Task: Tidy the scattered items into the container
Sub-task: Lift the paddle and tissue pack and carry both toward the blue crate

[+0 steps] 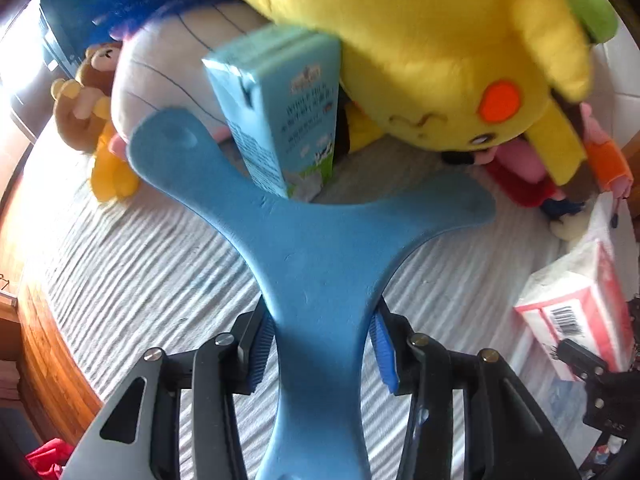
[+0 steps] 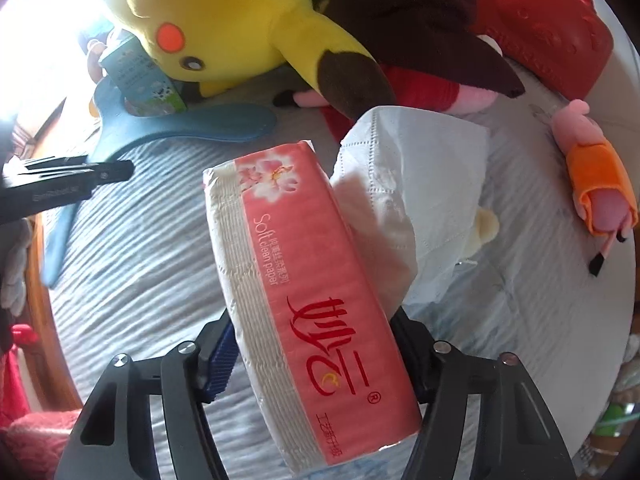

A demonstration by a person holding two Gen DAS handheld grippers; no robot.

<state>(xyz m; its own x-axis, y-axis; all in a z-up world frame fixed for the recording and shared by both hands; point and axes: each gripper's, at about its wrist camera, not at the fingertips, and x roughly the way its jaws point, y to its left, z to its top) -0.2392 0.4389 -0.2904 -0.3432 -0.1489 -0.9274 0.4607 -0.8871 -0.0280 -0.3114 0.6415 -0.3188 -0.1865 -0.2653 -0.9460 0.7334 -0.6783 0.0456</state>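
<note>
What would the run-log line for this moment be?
left gripper: shut on blue boomerang | right gripper: shut on pink tissue pack | milk carton: against yellow plush | container: not visible

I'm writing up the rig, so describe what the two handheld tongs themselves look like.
Both look alike: the left tongs and right tongs have black linkage bars joined by round silver pivot screws, on grey angular side plates with cutouts. The fingers carry ribbed blue pads. In the right wrist view, the left unit's black bar bears small white lettering, too blurred to read. No cables or sleeves show.

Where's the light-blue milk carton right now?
In the left wrist view, the light-blue milk carton stands upper centre, just past the blue three-armed boomerang, against the yellow plush toy.
</note>
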